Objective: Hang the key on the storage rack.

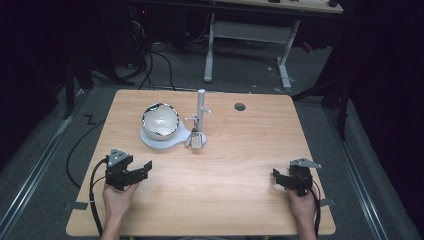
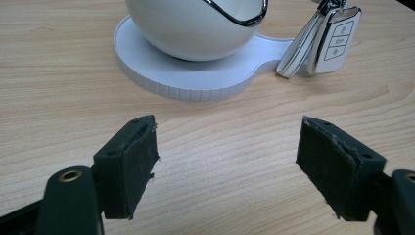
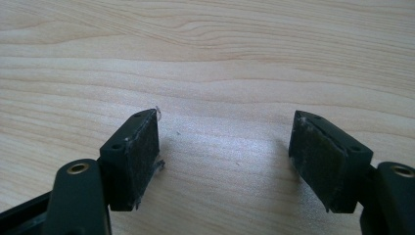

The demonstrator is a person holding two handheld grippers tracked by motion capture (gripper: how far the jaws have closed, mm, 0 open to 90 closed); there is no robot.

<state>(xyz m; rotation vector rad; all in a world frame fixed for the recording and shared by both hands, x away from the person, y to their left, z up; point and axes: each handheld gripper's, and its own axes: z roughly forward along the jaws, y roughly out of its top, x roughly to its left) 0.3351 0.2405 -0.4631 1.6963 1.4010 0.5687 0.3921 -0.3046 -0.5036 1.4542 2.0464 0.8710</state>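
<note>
Claws rest low at the near corners of the worktop (image 1: 250, 150): the left claw (image 2: 227, 156) gapes wide with nothing between its jaws, and the right claw (image 3: 225, 156) gapes wide over bare wood. Ahead of the left claw sits a white bowl (image 2: 195, 29) on a round white base (image 2: 186, 81). A key fob (image 2: 337, 41) hangs just beside the base from a white post (image 1: 201, 107).
</note>
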